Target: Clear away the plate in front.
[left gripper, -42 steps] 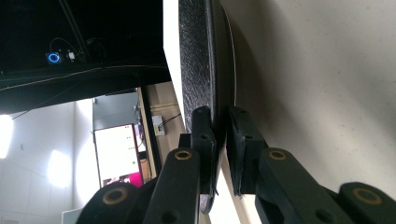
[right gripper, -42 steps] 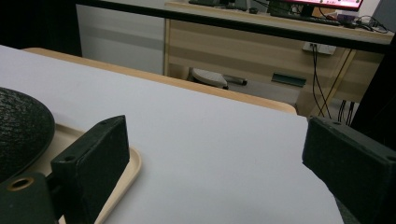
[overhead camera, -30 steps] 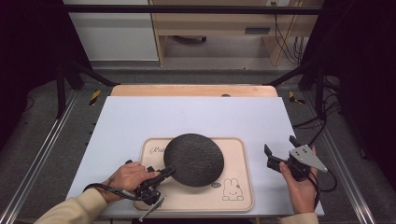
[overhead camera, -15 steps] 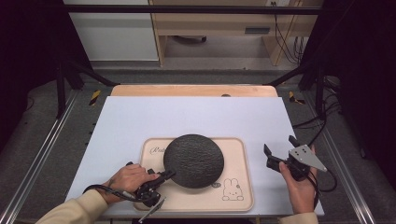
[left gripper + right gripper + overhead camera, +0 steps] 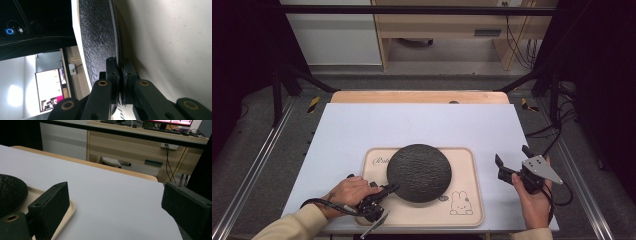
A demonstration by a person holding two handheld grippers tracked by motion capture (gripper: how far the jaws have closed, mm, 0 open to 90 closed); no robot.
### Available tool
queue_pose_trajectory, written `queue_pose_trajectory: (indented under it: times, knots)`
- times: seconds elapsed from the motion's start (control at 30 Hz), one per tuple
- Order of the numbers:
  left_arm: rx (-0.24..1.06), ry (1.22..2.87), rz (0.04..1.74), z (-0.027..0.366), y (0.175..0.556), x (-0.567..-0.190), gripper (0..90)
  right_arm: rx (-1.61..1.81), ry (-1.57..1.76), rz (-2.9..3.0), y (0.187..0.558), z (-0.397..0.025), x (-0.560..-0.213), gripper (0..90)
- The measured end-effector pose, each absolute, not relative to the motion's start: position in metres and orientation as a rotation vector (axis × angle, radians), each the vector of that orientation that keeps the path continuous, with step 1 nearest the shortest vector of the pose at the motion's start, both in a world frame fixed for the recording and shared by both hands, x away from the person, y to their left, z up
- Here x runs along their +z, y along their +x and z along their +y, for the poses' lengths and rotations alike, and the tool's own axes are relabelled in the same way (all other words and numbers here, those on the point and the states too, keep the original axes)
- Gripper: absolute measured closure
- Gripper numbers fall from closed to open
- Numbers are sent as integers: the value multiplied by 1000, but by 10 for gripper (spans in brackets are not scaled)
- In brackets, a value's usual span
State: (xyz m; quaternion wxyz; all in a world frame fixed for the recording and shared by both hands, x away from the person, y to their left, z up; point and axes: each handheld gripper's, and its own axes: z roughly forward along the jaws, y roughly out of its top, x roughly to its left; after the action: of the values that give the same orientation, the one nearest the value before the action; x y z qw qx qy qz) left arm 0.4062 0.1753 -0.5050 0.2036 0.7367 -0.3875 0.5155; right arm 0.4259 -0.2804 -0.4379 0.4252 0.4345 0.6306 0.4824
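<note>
Dark textured plate [image 5: 419, 172] resting on the beige tray [image 5: 469, 200], covering the tray's middle and left part, above the rabbit drawing [image 5: 457, 204]. Left gripper [image 5: 388, 190], at the plate's near-left edge, has its jaws pinched together on the plate's rim. Right gripper [image 5: 511, 161], held over the white table [image 5: 422, 125] to the right of the tray, has its jaws spread wide, holding nothing

The black plate [image 5: 419, 172] covers much of the tray [image 5: 472, 200] and cuts off the script at the tray's near-left corner. In the left gripper view the plate [image 5: 98, 42] runs past the top edge. In the right gripper view the plate [image 5: 11, 192] is cut off at the left edge.
</note>
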Motion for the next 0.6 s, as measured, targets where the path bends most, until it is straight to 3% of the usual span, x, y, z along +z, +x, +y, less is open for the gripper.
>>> queue_pose_trajectory:
  times: [0.43, 0.6]
  knots:
    - [1418, 2071, -1106, 178, 408, -506, 855, 1205, 1083, 1581, 426, -280, -438, 82]
    - [1420, 2067, -1082, 180, 411, -504, 759, 1207, 1083, 1581, 427, -280, -438, 82]
